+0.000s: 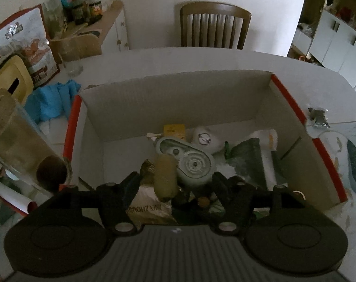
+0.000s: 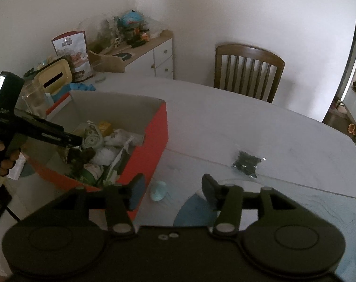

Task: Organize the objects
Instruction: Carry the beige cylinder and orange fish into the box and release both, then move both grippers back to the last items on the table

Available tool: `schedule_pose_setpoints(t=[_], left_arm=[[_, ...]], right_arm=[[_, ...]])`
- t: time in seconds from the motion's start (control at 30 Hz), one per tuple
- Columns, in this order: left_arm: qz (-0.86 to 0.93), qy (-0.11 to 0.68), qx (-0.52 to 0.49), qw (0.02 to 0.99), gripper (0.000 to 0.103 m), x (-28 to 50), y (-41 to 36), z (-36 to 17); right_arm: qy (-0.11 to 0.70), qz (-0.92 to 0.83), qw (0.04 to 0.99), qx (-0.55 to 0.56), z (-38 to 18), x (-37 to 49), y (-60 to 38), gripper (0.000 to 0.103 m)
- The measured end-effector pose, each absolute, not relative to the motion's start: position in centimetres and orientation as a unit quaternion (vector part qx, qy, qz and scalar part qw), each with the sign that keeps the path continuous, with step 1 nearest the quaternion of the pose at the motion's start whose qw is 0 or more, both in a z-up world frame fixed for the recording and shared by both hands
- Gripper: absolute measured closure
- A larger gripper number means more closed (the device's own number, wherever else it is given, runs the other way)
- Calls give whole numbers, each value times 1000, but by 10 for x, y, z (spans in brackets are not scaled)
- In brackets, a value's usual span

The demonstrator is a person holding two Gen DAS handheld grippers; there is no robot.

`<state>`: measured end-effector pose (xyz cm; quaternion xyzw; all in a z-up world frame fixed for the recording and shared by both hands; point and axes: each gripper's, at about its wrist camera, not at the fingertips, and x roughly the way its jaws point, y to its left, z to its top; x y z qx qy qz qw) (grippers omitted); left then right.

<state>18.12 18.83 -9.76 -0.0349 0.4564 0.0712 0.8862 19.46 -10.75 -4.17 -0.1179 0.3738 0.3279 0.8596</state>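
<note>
A red cardboard box (image 1: 293,98) with a pale inside stands on the table and holds several items: a grey gear-like part (image 1: 189,162), a tan roll (image 1: 165,176), a yellow packet (image 1: 174,130) and white soft things. My left gripper (image 1: 175,183) hovers open over the box's near end with nothing between its fingers. It also shows in the right wrist view (image 2: 77,141), reaching over the box (image 2: 154,138). My right gripper (image 2: 173,188) is open and empty above the table, right of the box. A small light-blue object (image 2: 158,190) lies just beyond it.
A dark foil packet (image 2: 247,161) lies on the white table (image 2: 248,122). A glass jar (image 1: 15,141), blue cloth (image 1: 51,98) and yellow tissue box (image 1: 11,80) crowd the box's left side. A wooden chair (image 2: 248,70) stands at the far edge. A cabinet (image 2: 154,54) holds clutter.
</note>
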Motion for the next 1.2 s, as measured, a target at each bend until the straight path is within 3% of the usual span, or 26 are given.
schedule_pose_setpoints(t=[0.27, 0.53, 1.2], left_arm=[[64, 428, -52, 900, 20, 164, 176, -82], [92, 406, -93, 904, 17, 156, 157, -74], [125, 340, -64, 930, 17, 173, -1, -46]], right_arm=[[366, 321, 867, -111, -35, 184, -127, 33], [361, 355, 855, -116, -37, 193, -151, 12], [375, 402, 823, -141, -56, 259, -227, 10]])
